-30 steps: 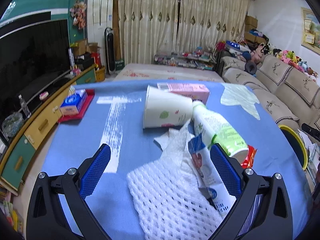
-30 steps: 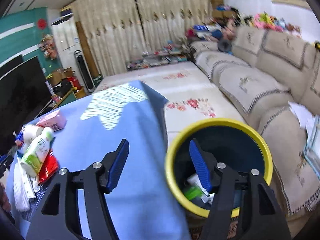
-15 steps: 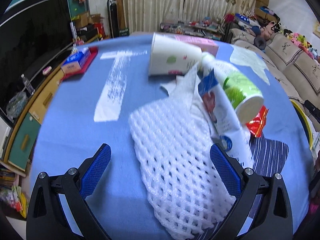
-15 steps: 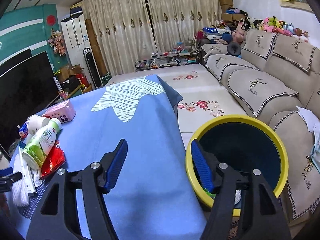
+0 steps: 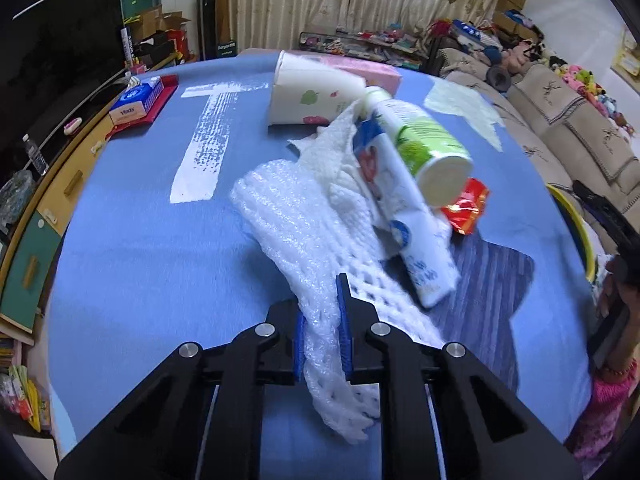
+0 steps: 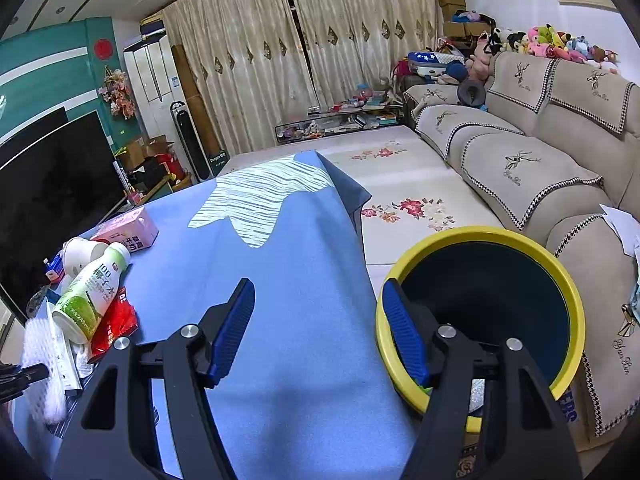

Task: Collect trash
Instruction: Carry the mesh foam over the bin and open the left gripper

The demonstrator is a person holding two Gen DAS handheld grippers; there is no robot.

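Note:
My left gripper (image 5: 322,322) is shut on a white foam net sleeve (image 5: 296,224) that lies on the blue tablecloth (image 5: 152,232). Beyond it sit a green-and-white bottle (image 5: 420,148), a white paper cup (image 5: 308,94) on its side, a pink carton (image 5: 360,70), a white wrapper (image 5: 412,232) and a red wrapper (image 5: 466,208). My right gripper (image 6: 320,328) is open and empty, over the table edge beside the yellow-rimmed trash bin (image 6: 480,236). The bottle (image 6: 92,292) and net sleeve (image 6: 40,360) show at the left of the right wrist view.
A tissue pack on a red tray (image 5: 140,100) sits at the table's far left. A TV cabinet (image 5: 36,208) runs along the left. A beige sofa (image 6: 540,152) stands behind the bin. A floral mat (image 6: 400,184) covers the floor.
My left gripper has closed on the near end of the foam net sleeve, which was lying between its open fingers. My right gripper has lifted and drawn back slightly from the bin.

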